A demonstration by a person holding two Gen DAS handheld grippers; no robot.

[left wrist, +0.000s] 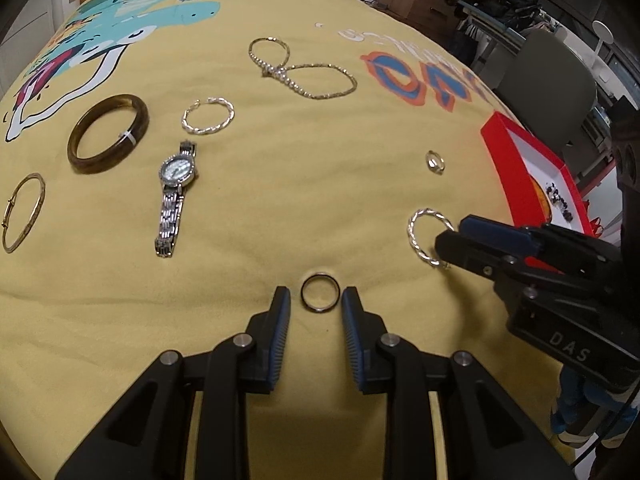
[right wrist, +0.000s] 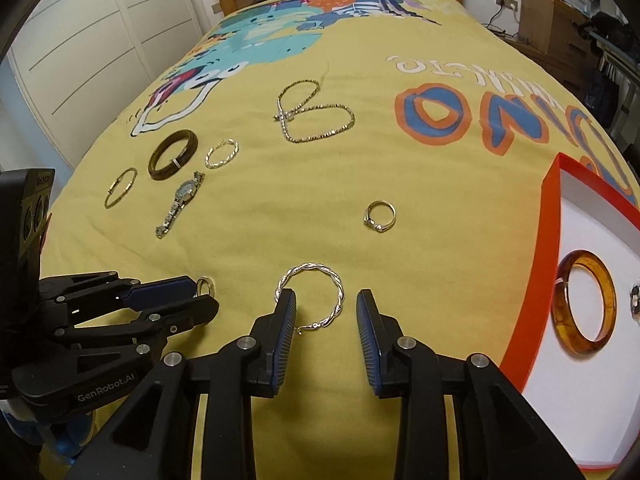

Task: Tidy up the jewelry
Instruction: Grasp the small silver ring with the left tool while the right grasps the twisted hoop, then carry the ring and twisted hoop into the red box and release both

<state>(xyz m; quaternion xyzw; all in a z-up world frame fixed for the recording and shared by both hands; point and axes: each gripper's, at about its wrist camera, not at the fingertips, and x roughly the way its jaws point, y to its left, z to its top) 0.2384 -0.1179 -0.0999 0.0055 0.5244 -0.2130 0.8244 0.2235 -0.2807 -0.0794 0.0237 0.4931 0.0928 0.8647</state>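
Note:
Jewelry lies on a yellow printed bedspread. My left gripper (left wrist: 312, 294) is open, its jaws on either side of a dark ring (left wrist: 320, 293) that lies on the cloth; the ring also shows in the right wrist view (right wrist: 205, 286). My right gripper (right wrist: 326, 300) is open around a twisted silver hoop earring (right wrist: 316, 296), which also shows in the left wrist view (left wrist: 426, 236). A red box (right wrist: 550, 240) with a white inside at the right holds an amber bangle (right wrist: 584, 308).
On the bedspread lie a silver watch (left wrist: 174, 196), a dark brown bangle (left wrist: 108, 132), a thin gold bangle (left wrist: 24, 212), a second twisted hoop (left wrist: 208, 116), a gold chain (left wrist: 304, 68) and a small stone ring (right wrist: 380, 216). Furniture stands past the bed's right edge.

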